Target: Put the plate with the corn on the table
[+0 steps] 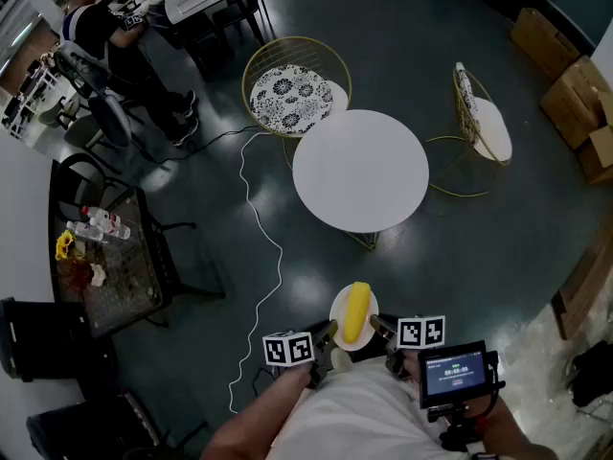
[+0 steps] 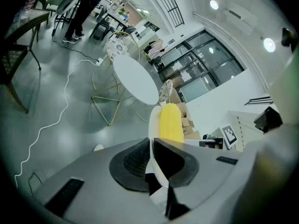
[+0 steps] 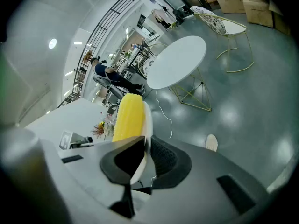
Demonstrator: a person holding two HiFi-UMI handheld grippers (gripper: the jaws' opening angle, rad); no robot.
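Note:
A small white plate (image 1: pixel 338 320) carries a yellow corn cob (image 1: pixel 356 311) and hangs in the air in front of the person, well short of the round white table (image 1: pixel 360 170). My left gripper (image 1: pixel 327 334) is shut on the plate's left rim and my right gripper (image 1: pixel 380 327) is shut on its right rim. In the left gripper view the plate (image 2: pixel 153 125) runs edge-on between the jaws with the corn (image 2: pixel 170 123) beyond. The right gripper view shows the plate (image 3: pixel 147 125), the corn (image 3: pixel 128 116) and the table (image 3: pixel 177 62) farther off.
A gold wire chair with a patterned cushion (image 1: pixel 290 92) stands behind the table, and another gold chair (image 1: pixel 479 123) at its right. A white cable (image 1: pixel 259 228) snakes over the dark floor. At the left, a dark side table (image 1: pixel 105 276) holds bottles. A seated person (image 1: pixel 105 32) is far left; cardboard boxes (image 1: pixel 570 75) far right.

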